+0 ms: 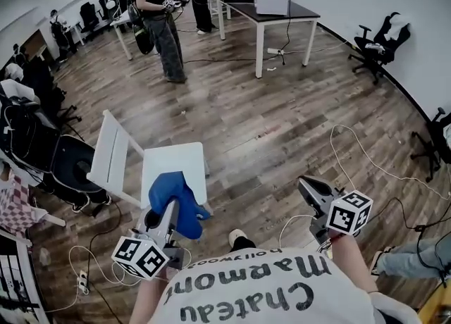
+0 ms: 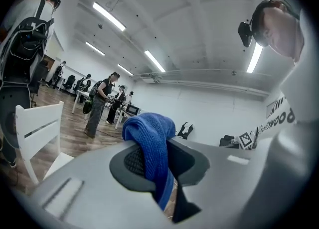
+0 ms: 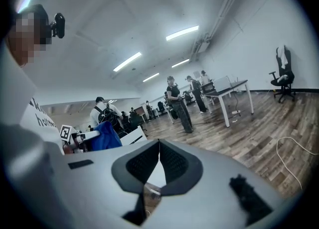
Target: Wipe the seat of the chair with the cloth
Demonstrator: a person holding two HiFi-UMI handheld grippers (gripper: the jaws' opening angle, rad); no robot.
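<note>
A white chair stands on the wood floor at lower left in the head view, its slatted back to the left. My left gripper is shut on a blue cloth, held above the near part of the seat. In the left gripper view the blue cloth is draped over and pinched between the jaws, and the chair back shows at left. My right gripper hovers off to the right over bare floor, jaws shut with nothing between them.
Black bags and office chairs crowd the left side beside the white chair. A white cable loops over the floor at right. A dark-topped table and standing people are further off. My shoe is near the chair.
</note>
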